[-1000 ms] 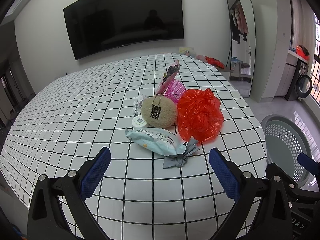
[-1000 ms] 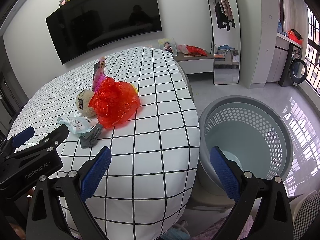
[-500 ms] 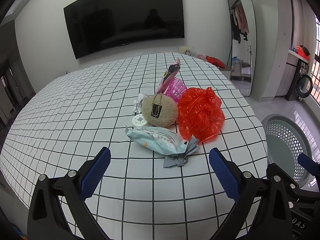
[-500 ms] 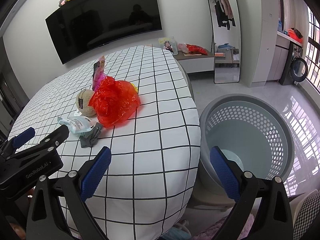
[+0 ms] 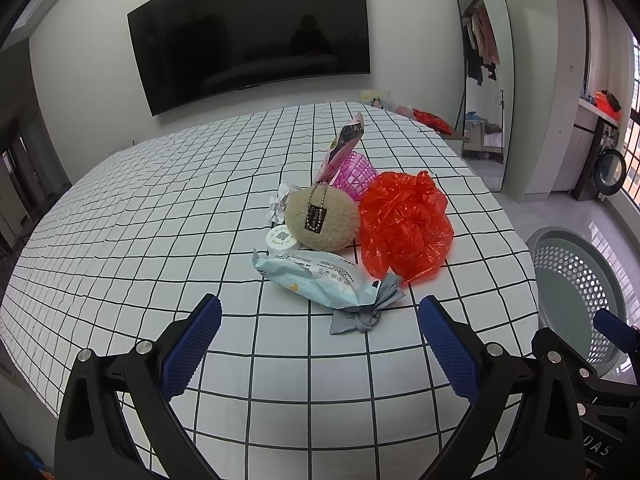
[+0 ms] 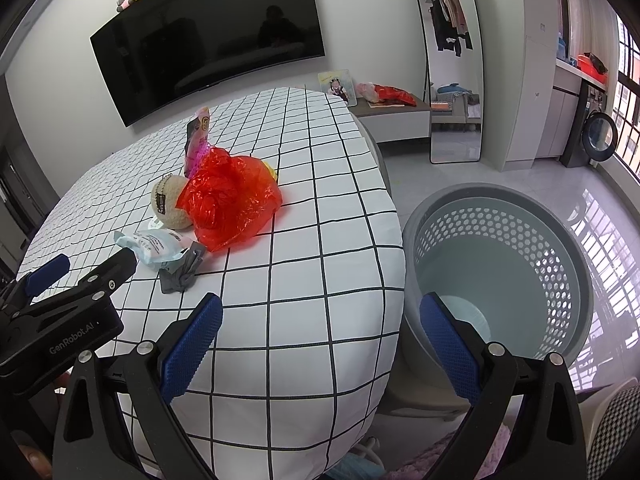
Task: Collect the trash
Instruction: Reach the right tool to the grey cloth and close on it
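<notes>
On the checked table: trash (image 5: 352,232) heaped near the right edge, basket (image 6: 500,264) on the floor just beside.
Left gripper (image 5: 320,340): spread wide, empty, short of the pile.
Right gripper (image 6: 320,340): spread wide, empty, over table edge and basket.
Wet-wipe pack (image 5: 308,276): nearest; likely soft, light, slippery; pinch mid-body.
Red bag (image 5: 404,224): crumpled film, likely featherlight; grab a fold.

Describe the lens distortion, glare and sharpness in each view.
Left wrist view: fisheye bows the checked tablecloth grid, corners vignette black, red plastic bag sharp, TV mirrors the room. Right wrist view: the same bowing, window glare streaks the floor beside the laundry basket.
</notes>
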